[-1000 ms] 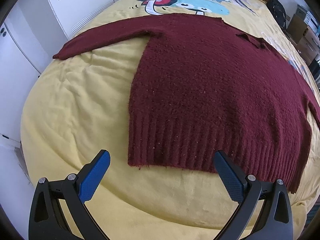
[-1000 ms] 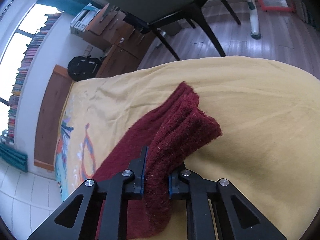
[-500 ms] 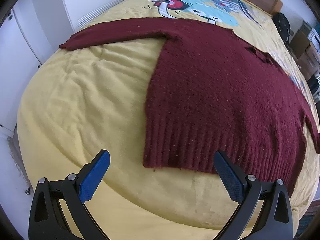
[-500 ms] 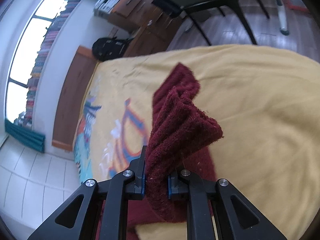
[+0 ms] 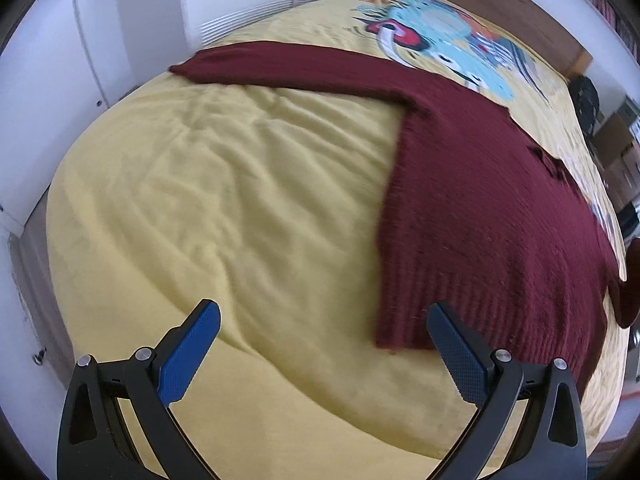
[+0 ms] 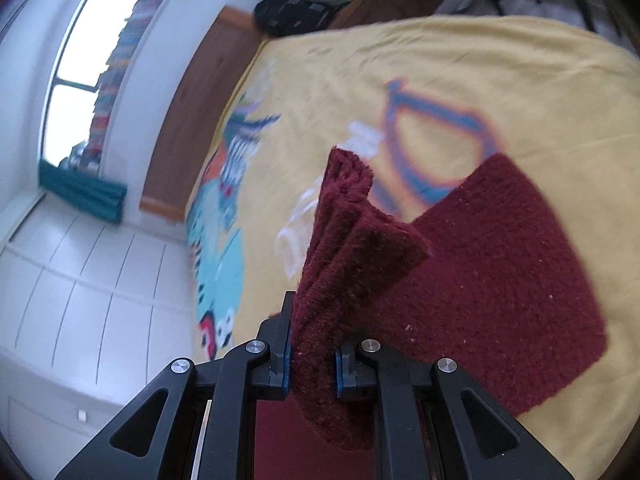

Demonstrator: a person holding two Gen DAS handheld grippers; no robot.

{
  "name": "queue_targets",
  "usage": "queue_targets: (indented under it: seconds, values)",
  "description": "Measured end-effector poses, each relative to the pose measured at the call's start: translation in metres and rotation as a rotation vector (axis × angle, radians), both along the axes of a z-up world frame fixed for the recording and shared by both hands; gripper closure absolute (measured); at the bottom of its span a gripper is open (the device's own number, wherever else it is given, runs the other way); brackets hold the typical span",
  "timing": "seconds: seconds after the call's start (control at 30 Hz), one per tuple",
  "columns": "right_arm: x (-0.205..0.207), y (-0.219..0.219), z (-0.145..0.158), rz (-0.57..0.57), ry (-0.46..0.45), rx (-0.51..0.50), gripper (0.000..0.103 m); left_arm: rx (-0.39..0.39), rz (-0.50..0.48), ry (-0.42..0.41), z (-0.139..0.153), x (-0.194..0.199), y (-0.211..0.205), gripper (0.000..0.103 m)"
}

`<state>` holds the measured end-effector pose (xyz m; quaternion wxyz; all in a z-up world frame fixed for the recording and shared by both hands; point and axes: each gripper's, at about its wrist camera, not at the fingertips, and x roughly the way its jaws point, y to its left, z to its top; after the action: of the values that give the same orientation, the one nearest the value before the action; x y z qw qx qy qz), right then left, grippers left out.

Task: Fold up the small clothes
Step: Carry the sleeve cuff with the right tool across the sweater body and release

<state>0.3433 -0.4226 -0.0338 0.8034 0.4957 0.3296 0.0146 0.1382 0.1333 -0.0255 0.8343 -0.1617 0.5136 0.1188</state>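
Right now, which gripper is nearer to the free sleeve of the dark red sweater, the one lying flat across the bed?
Left. The left gripper hangs open over the yellow cover, apart from the flat sleeve beyond it. The right gripper is shut on the opposite sleeve cuff.

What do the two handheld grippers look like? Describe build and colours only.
Both match: the left gripper and right gripper have black plastic arms with triangular cut-outs, silver pivot screws and blue textured pads lining the jaws. No cables, markings, hands or sleeves show.
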Motion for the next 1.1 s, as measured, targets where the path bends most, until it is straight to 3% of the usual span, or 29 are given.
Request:
queue_targets:
  seconds: [0.47,0.87,1.0,1.1]
  values:
    - [0.077,0.198,0.010,0.277,-0.033,0.000,0.089,-0.021,0.123,-0.026,-0.003,-0.028,0.068,0.001]
    - [0.100,0.310,-0.021,0.429,-0.025,0.011,0.089,-0.033,0.191,-0.001,-0.015,-0.046,0.103,0.001]
    - [0.103,0.338,-0.030,0.481,-0.001,-0.034,0.089,-0.036,0.211,0.008,-0.019,-0.051,0.111,0.001]
    - [0.103,0.364,-0.040,0.530,0.035,-0.122,0.089,-0.038,0.218,0.011,-0.020,-0.053,0.114,0.001]
